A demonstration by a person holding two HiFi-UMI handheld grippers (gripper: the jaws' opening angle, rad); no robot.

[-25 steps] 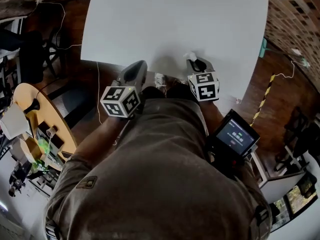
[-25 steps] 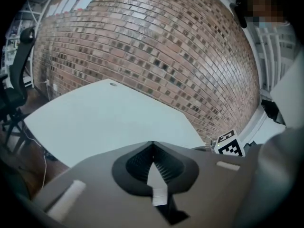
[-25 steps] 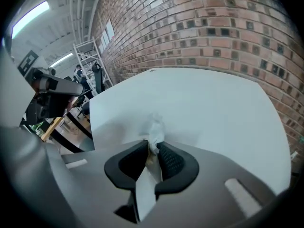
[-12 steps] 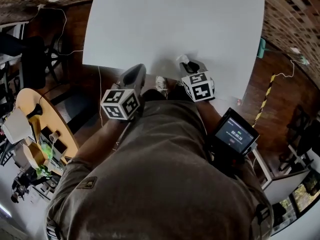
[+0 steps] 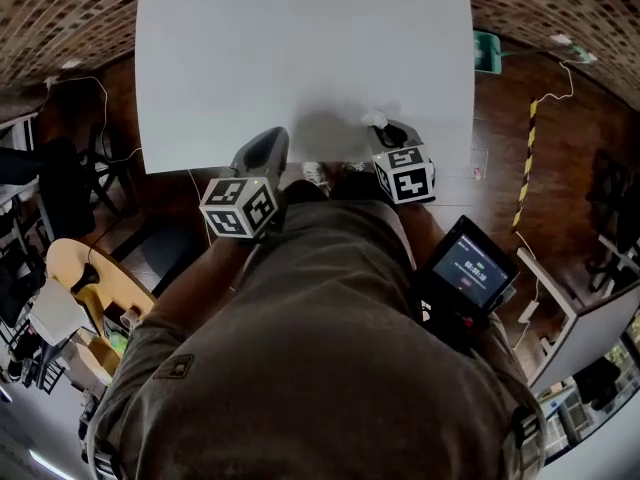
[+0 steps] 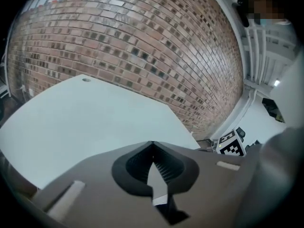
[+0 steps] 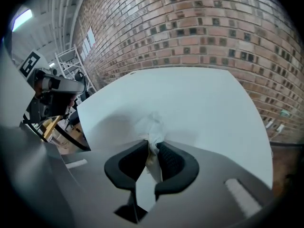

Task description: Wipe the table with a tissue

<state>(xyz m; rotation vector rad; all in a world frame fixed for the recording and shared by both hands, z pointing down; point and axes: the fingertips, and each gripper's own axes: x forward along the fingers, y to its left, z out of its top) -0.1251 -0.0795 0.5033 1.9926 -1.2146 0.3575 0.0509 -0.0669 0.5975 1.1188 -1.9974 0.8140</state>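
The right hand-held gripper [image 7: 153, 151] pinches a crumpled white tissue [image 7: 151, 126] between its jaws, the wad jutting past their tips just inside the near edge of the white bench [image 5: 300, 48]. The left hand-held gripper [image 6: 152, 148], jaws pressed together on nothing, hovers at the same edge.

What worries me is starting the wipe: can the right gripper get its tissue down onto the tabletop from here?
Probably yes. The right gripper has its tongs shut on the tissue just above the table, near its front edge; nothing lies between.
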